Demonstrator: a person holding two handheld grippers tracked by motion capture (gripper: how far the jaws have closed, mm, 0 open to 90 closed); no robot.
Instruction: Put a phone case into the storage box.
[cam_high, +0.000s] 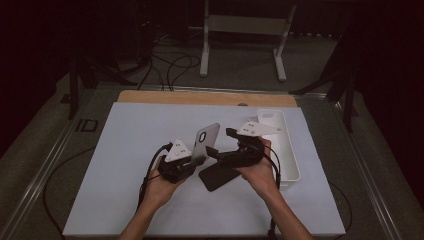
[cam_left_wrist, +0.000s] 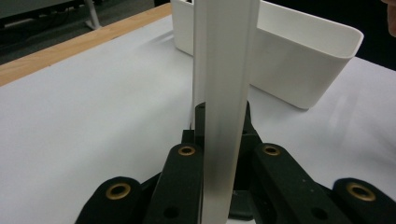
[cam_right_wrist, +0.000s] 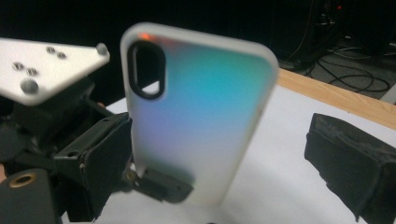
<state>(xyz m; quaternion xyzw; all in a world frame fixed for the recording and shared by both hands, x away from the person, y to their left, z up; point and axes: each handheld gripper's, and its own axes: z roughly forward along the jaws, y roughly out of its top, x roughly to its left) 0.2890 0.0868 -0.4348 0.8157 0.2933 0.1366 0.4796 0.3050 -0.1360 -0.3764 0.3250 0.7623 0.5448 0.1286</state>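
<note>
A frosted, translucent phone case (cam_high: 206, 142) with a black camera cutout stands upright above the white mat. My left gripper (cam_high: 192, 162) is shut on its lower end; in the left gripper view the case (cam_left_wrist: 226, 93) rises edge-on between the black jaws. In the right gripper view the case's back (cam_right_wrist: 201, 116) shimmers blue and pink. My right gripper (cam_high: 223, 143) points left at the case with its jaws open and apart from it; one of its pads (cam_right_wrist: 348, 170) shows at the right. A dark phone (cam_high: 217, 177) lies flat on the mat under the right gripper.
A long white tray (cam_high: 290, 155) stands at the right of the mat, with a white case (cam_high: 270, 117) at its far end. The mat (cam_high: 125, 190) has bare room to the left and front. A wooden strip (cam_high: 200, 97) runs along the far edge.
</note>
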